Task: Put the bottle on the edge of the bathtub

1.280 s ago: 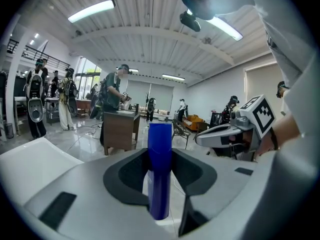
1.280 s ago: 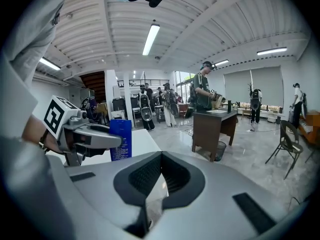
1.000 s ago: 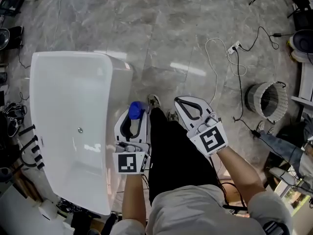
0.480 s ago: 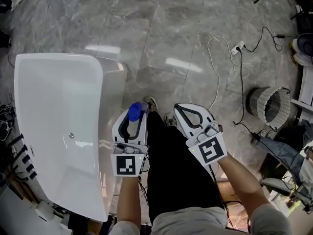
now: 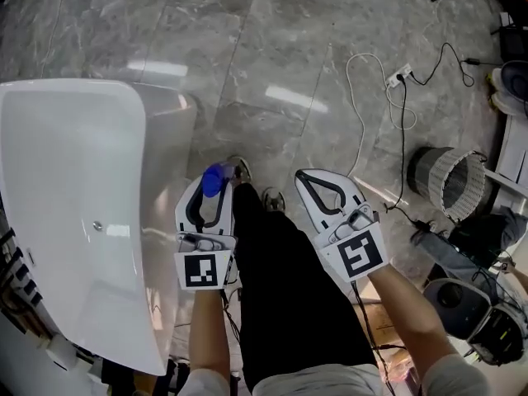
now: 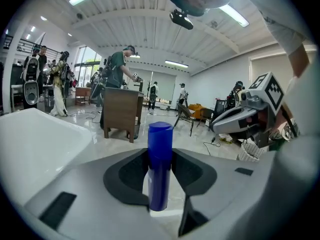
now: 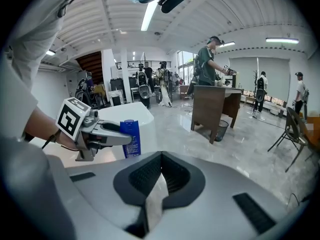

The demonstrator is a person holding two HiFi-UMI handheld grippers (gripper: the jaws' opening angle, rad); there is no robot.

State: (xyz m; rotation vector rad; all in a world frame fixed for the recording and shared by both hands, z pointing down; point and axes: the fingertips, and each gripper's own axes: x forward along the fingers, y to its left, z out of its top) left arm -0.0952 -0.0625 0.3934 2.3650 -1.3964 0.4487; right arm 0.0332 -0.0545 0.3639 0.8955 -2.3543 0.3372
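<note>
A blue bottle stands upright between the jaws of my left gripper, which is shut on it. In the head view only the bottle's blue cap shows, over the floor just right of the white bathtub and its near rim. My right gripper is held level beside the left one, jaws shut with nothing between them. In the right gripper view, the left gripper and the bottle show in front of the tub's end.
My black trouser legs and shoes lie between the grippers. A wicker basket, a white cable and power strip are on the marble floor at right. A wooden desk and several people stand further off.
The head view has swung, so the bathtub now sits further left and lower in frame. Both grippers keep their poses, and the left one still holds the bottle.
</note>
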